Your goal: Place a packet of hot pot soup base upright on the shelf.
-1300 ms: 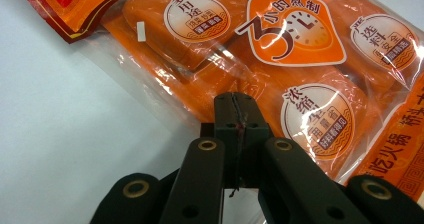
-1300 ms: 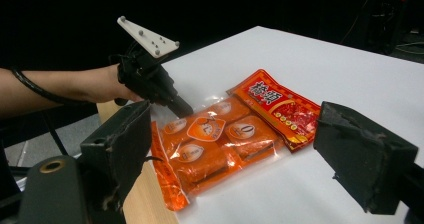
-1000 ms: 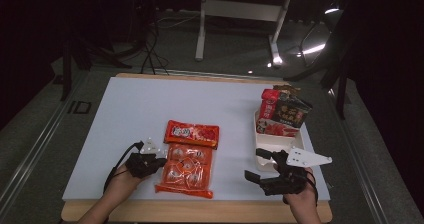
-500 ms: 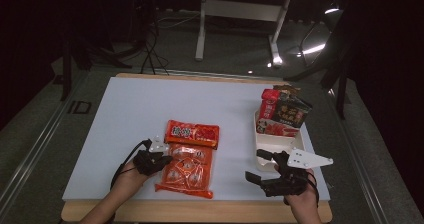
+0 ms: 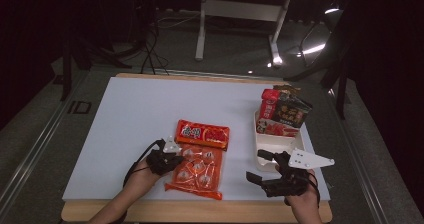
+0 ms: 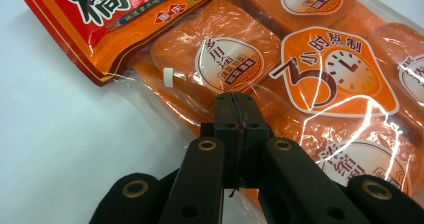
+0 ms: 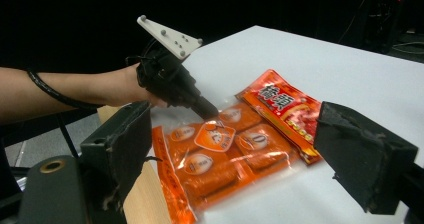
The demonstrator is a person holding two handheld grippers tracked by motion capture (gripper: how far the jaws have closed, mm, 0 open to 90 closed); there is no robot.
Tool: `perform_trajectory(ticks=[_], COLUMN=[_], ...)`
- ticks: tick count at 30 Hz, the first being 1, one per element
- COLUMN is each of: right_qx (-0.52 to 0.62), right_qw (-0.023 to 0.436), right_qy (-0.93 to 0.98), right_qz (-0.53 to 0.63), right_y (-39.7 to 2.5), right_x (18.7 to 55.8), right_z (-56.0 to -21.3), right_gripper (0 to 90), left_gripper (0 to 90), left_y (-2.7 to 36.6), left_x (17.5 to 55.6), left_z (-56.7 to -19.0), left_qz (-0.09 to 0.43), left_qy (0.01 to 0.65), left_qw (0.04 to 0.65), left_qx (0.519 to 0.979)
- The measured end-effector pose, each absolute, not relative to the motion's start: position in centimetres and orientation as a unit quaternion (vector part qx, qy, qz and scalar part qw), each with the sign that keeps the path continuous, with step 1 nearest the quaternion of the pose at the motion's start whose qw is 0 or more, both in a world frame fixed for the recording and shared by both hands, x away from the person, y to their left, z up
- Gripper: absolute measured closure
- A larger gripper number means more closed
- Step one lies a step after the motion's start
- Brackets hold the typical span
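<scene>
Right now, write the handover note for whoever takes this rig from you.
Left gripper: jaws shut, tips on the clear orange snack bag; whether it pinches the film, I cannot tell.
Right gripper: open, holding nothing, beside the white tray.
The orange bag lies flat near the table's front edge; the red packet lies just behind it, edges meeting. The tray already holds several packets.
Left, probably: move both packets into the tray.

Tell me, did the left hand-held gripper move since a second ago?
Yes. The left hand-held gripper slid rightward from the bare table onto the clear orange snack bag, its jaws now closed over the bag.
</scene>
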State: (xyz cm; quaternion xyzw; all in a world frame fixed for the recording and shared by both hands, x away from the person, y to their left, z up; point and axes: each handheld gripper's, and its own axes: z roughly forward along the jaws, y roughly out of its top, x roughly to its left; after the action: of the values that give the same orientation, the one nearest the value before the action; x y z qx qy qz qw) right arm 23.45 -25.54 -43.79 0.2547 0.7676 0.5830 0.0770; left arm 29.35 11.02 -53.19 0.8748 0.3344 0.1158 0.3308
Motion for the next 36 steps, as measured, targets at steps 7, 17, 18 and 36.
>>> perform_trajectory(ticks=[7,17,18,36], right_qx=[0.255,0.254,0.254,0.250], right_qw=[0.078,0.086,0.086,0.088], right_qy=[0.766,0.767,0.767,0.773], right_qz=[0.584,0.584,0.583,0.577], right_y=[-25.7,-25.6,-25.6,-25.3], right_x=[23.5,23.4,23.4,23.4], right_z=[-43.8,-43.5,-43.5,-43.6], right_gripper=[15.7,16.0,16.0,16.0], left_gripper=[89.9,89.7,89.7,77.8], left_y=[10.7,12.2,12.2,11.2], left_x=[29.3,26.4,26.2,26.6], left_z=[-53.1,-53.0,-53.0,-53.2], left_qz=[0.101,0.062,0.059,0.056], left_qy=[0.332,0.310,0.306,0.289], left_qw=[0.339,0.322,0.322,0.368], left_qx=[0.874,0.893,0.894,0.882])
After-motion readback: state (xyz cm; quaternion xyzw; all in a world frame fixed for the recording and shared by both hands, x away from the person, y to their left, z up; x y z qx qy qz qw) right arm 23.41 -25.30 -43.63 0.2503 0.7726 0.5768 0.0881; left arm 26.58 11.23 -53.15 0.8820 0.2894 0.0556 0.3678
